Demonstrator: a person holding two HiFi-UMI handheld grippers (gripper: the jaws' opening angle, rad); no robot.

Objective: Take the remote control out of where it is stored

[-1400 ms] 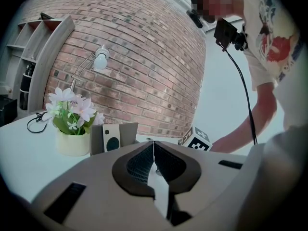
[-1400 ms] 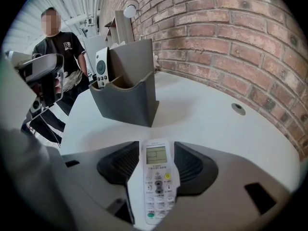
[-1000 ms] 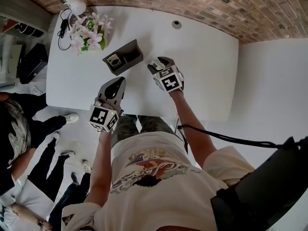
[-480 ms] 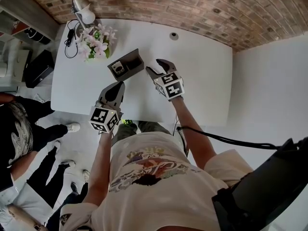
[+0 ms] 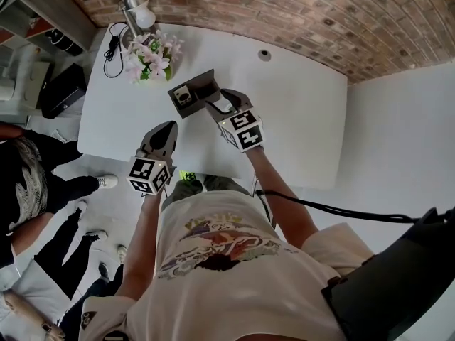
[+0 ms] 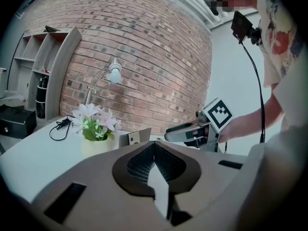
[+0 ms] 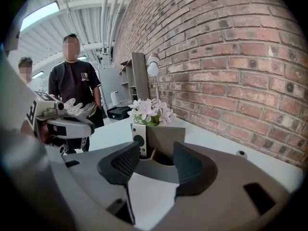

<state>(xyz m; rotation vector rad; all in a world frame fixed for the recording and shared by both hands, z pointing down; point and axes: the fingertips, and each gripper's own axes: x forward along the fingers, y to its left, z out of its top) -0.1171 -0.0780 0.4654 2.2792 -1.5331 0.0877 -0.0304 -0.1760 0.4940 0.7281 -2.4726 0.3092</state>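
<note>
A dark grey holder (image 5: 203, 85) stands on the white table (image 5: 298, 112). The white remote control (image 5: 183, 96) with a black round button sits upright at its left end. In the right gripper view the remote (image 7: 139, 141) leans against the holder (image 7: 166, 138) just beyond the jaws. My right gripper (image 5: 222, 102) hovers at the holder's near right side, open, with nothing between its pads (image 7: 126, 161). My left gripper (image 5: 168, 128) is shut and empty, over the table's front edge, apart from the holder (image 6: 135, 137).
A pot of pink and white flowers (image 5: 151, 57) and a desk lamp (image 5: 137, 9) with its cable stand at the table's back left. A small round puck (image 5: 264, 55) lies near the brick wall. People stand left of the table (image 7: 74, 81).
My right gripper has risen and moved toward the holder, from the table's middle to the holder's side. The left gripper has shifted slightly forward. The holder and remote have not moved.
</note>
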